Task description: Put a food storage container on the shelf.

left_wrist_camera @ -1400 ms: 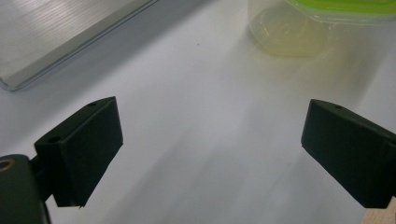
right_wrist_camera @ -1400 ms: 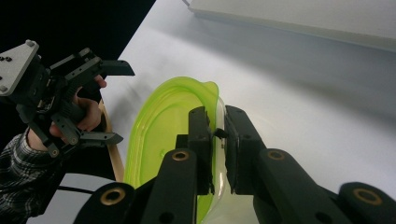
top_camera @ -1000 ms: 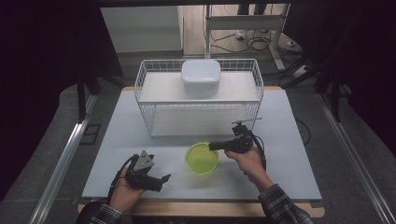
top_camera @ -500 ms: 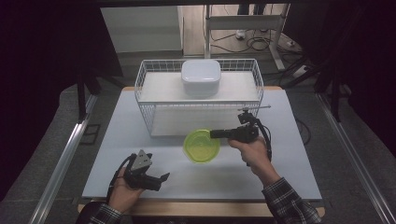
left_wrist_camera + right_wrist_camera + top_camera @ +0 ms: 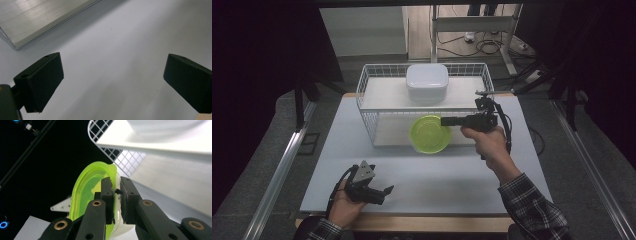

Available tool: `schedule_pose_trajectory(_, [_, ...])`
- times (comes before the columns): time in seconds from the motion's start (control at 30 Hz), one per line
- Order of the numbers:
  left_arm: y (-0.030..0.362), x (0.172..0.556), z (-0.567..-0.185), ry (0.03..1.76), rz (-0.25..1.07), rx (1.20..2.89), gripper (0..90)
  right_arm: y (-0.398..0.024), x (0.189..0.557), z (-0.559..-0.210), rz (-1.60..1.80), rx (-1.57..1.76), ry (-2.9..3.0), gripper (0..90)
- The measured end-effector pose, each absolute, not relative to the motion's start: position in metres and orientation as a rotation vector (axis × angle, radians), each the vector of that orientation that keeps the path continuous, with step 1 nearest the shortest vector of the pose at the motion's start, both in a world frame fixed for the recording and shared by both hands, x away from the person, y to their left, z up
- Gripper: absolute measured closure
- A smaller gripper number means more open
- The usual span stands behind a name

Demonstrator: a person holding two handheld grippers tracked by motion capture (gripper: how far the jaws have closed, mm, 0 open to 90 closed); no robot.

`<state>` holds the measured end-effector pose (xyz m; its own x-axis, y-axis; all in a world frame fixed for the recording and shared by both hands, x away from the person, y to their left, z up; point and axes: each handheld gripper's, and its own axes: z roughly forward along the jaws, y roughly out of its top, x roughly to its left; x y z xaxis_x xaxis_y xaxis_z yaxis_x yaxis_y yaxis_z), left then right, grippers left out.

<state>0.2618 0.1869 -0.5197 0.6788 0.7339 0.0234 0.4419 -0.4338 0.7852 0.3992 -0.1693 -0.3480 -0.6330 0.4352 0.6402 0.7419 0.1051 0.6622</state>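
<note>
high view: the right gripper [image 5: 443,120] has carried the green bowl [image 5: 430,134] up off the white table [image 5: 452,175] since a second ago. earlier the bowl sat low near the table's middle; now it hangs in front of the wire rack [image 5: 371,107], level with the gap between the rack's two shelves. the jaws pinch the bowl's right rim. the white lidded box [image 5: 427,82] on the rack's top shelf has not moved. the left gripper [image 5: 384,192] rests in the left hand [image 5: 343,209] at the near-left of the table, same place as before, jaws spread with nothing between them. judgement: the lift looks like the start of placing the bowl on the rack, probably the lower shelf, which lies clear behind it.

left gripper view: two black pads wide apart over bare table, a corner of the rack's base [image 5: 37,22] at upper left.

right gripper view: the fingers [image 5: 107,195] are pressed on the bowl's [image 5: 87,185] rim, the bowl tilted on edge, the rack's mesh [image 5: 112,140] and shelf close ahead.

writing: no brand, label or readable text on the bowl, box, rack or grippers.
</note>
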Motion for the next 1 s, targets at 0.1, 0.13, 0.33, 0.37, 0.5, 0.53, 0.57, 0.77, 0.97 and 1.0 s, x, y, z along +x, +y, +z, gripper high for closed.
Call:
schedule_pose_trajectory(0.1, [0.187,0.262,-0.520,0.901,0.467,2.095,2.4,-0.169,0.402,-0.335,-1.556,-1.169,-2.100,82.5])
schedule_pose_trajectory(0.13, [0.187,0.262,-0.520,0.900,0.465,2.095,2.4,-0.170,0.403,-0.331,-1.560,-1.171,-2.101,82.5])
schedule_pose_trajectory(0.33, [0.186,0.262,-0.520,0.899,0.458,2.095,2.4,-0.170,0.411,-0.312,-1.588,-1.188,-2.081,82.5])
schedule_pose_trajectory(0.37, [0.186,0.262,-0.520,0.899,0.457,2.096,2.4,-0.170,0.413,-0.309,-1.591,-1.195,-2.082,82.5])
schedule_pose_trajectory(0.5, [0.186,0.262,-0.520,0.896,0.454,2.099,2.4,-0.170,0.419,-0.295,-1.608,-1.211,-2.062,82.5])
schedule_pose_trajectory(0.53, [0.186,0.262,-0.520,0.896,0.455,2.099,2.4,-0.170,0.421,-0.291,-1.616,-1.214,-2.062,82.5])
schedule_pose_trajectory(0.57, [0.186,0.262,-0.520,0.897,0.453,2.100,2.4,-0.170,0.422,-0.288,-1.623,-1.217,-2.067,82.5])
schedule_pose_trajectory(0.77, [0.187,0.261,-0.520,0.896,0.454,2.095,2.3,-0.168,0.433,-0.263,-1.656,-1.267,-2.066,82.5])
schedule_pose_trajectory(0.97, [0.187,0.261,-0.520,0.891,0.450,2.098,2.4,-0.164,0.449,-0.252,-1.679,-1.340,-2.035,82.5])
schedule_pose_trajectory(1.0, [0.187,0.261,-0.520,0.891,0.450,2.098,2.3,-0.163,0.453,-0.250,-1.683,-1.354,-2.021,82.5])
